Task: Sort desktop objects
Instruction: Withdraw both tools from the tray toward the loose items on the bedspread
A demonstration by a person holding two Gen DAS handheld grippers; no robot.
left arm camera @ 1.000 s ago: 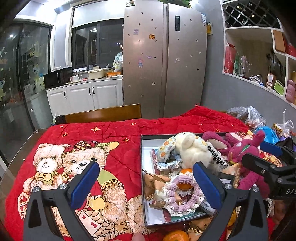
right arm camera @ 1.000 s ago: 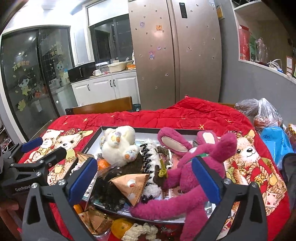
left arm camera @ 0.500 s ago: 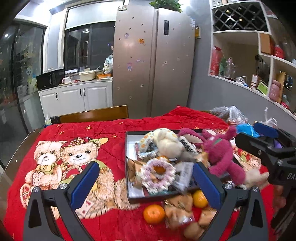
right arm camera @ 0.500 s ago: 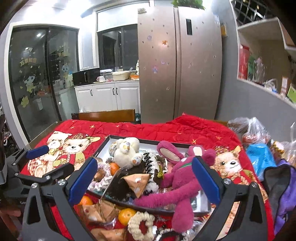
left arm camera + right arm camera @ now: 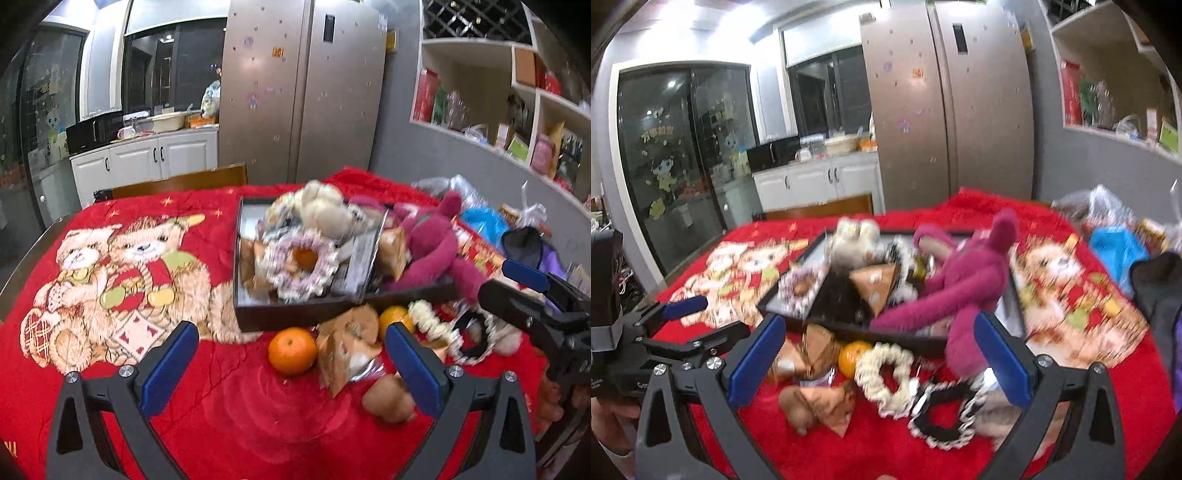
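Left of the black tray (image 5: 295, 317), bare red blanket (image 5: 221, 406) lies open; both claws, left (image 5: 291, 363) and right (image 5: 879, 360), spread empty over spilled orange (image 5: 292, 350), scrunchie (image 5: 884, 373) and wrappers (image 5: 347, 347) crowding its front edge

On the blanket (image 5: 229, 406) ahead of me sits the tray (image 5: 291, 314), holding the plush rabbit (image 5: 428, 236), with the white plush (image 5: 325, 210) behind the scrunchie (image 5: 299, 258). Before the tray's near wall lie a tangerine (image 5: 291, 350), wrapped packets (image 5: 347, 350) to its right, then the lace scrunchies (image 5: 886, 373). A chair (image 5: 177, 182) stands behind the table.
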